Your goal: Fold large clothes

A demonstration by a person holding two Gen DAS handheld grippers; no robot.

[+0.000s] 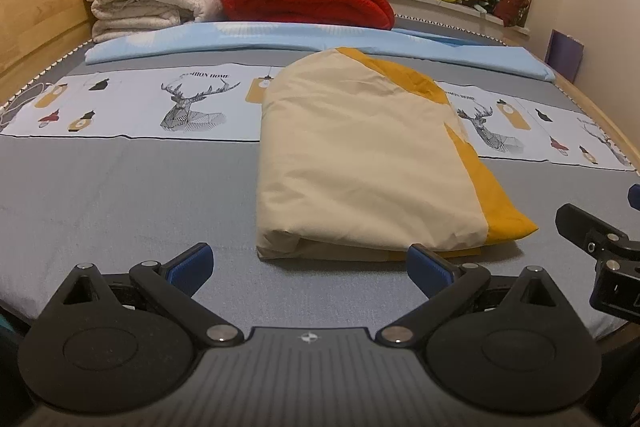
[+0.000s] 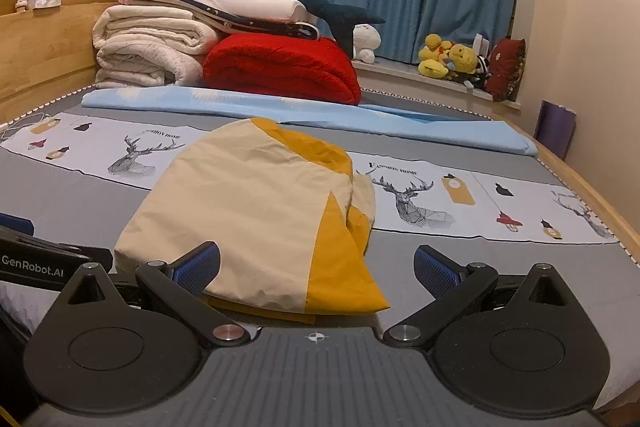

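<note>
Folded cream-and-yellow garment lying mid-bed on grey sheet, near edge just ahead of both tools. Left gripper spread wide, holding nothing; right gripper likewise wide, empty, straddling the garment's near corner. Bare sheet on either side; blanket stack well behind.

A red blanket and cream blankets sit stacked on the bed; yellow plush toys line the windowsill.

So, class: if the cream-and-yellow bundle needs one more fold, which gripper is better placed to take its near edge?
Probably the right gripper: the bundle has its near edge lying between the open jaws. The left gripper, also open, sits back from that edge with bare bed between.
</note>
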